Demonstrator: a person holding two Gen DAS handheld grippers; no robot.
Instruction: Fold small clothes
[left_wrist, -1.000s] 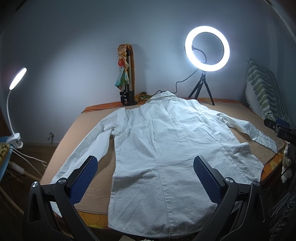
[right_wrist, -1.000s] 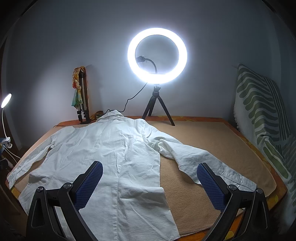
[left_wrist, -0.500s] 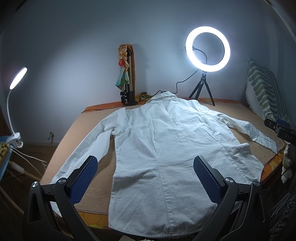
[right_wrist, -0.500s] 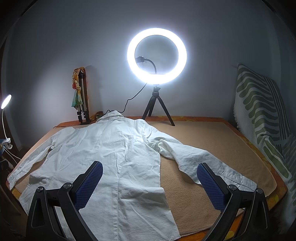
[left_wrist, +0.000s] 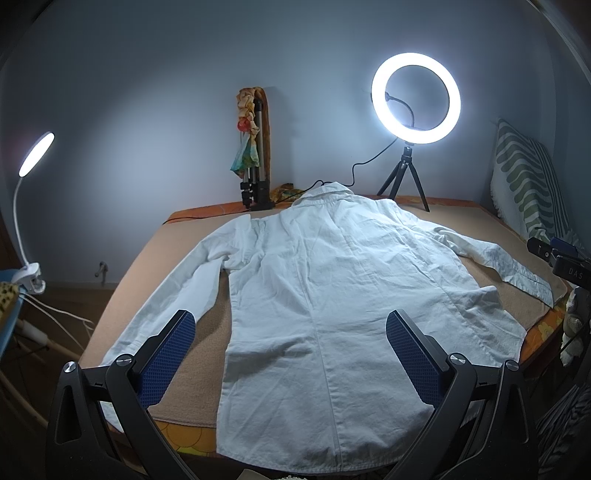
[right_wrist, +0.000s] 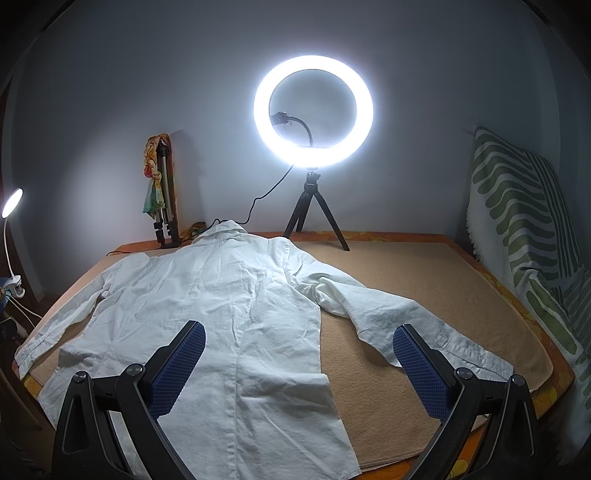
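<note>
Tan blanket (left_wrist: 192, 380) covers the bed; white shirt (left_wrist: 332, 295) lies flat on it, back up, 2 sleeves spread. My left gripper (left_wrist: 290, 352) and right gripper (right_wrist: 299, 363) hover near the hem, both wide apart, holding nothing.

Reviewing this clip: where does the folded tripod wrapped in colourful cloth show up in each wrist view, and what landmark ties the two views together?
Left wrist: the folded tripod wrapped in colourful cloth stands against the wall, above centre, left of the white shirt's collar.
Right wrist: the same tripod sits left of centre, against the wall.
Shared landmark: the glowing ring light on its small black tripod, right of the wrapped tripod in both.
</note>
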